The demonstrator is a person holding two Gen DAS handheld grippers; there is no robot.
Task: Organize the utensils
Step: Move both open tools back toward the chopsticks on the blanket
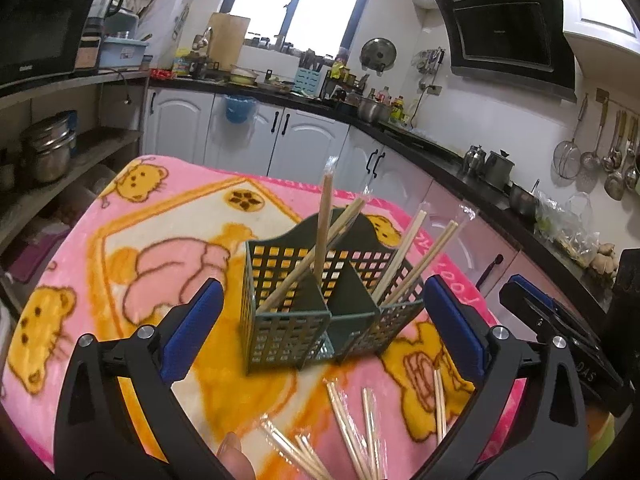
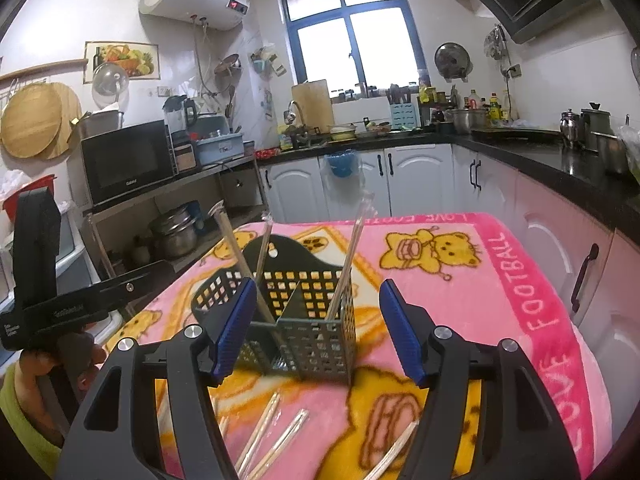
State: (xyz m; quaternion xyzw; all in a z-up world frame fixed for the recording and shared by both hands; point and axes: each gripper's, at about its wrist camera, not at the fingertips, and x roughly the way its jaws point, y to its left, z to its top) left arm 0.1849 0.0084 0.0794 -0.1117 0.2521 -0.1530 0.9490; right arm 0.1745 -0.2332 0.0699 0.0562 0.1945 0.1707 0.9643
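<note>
A dark green perforated utensil caddy (image 1: 288,332) stands on the pink bear blanket (image 1: 120,240); it also shows in the right wrist view (image 2: 316,344). Several wrapped chopstick pairs (image 1: 324,224) stand upright in its compartments, also visible from the right (image 2: 352,256). More wrapped chopsticks (image 1: 348,424) lie loose on the blanket in front of the caddy, seen from the right too (image 2: 264,428). My left gripper (image 1: 320,328) is open and empty, its blue pads either side of the caddy. My right gripper (image 2: 316,332) is open and empty, just in front of the caddy.
The right gripper's body (image 1: 560,340) sits at the right of the left wrist view; the left gripper's body (image 2: 60,300) at the left of the right view. Kitchen cabinets (image 1: 280,136), a black counter (image 2: 560,160) and a shelf with pots (image 2: 176,232) surround the table.
</note>
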